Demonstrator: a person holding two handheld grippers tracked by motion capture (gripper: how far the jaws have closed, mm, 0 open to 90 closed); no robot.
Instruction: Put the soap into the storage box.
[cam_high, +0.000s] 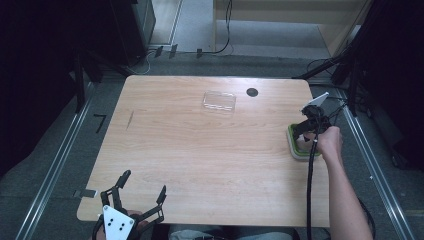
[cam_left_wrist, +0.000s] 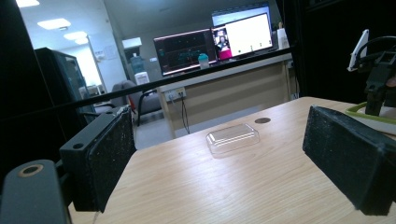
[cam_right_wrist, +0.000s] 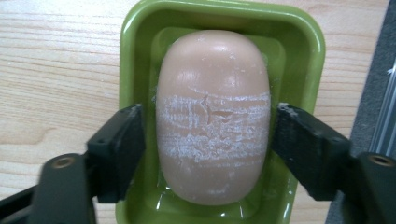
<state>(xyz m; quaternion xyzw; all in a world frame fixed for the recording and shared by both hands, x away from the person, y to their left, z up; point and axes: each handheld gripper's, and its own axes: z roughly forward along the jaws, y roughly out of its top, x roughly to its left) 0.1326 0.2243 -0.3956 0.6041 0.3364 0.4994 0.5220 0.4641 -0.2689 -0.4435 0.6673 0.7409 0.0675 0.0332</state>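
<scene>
A pale pink bar of soap (cam_right_wrist: 212, 116), scuffed white across its middle, lies in a green soap dish (cam_right_wrist: 130, 56) near the table's right edge. My right gripper (cam_right_wrist: 208, 130) points down over the dish (cam_high: 295, 148) with one jaw on each side of the soap; a narrow gap shows at the left jaw, so it is open. In the high view, this gripper (cam_high: 307, 131) is held by a hand reaching in from the lower right. My left gripper (cam_high: 144, 184) rests at the table's front left corner, jaws spread wide with nothing between them.
A clear plastic lid (cam_high: 219, 101) lies at the back middle of the wooden table (cam_high: 200, 165), with a small black round hole (cam_high: 252, 92) just behind it to the right. Metal rails run along both sides. Monitors (cam_left_wrist: 212, 44) stand on a desk beyond.
</scene>
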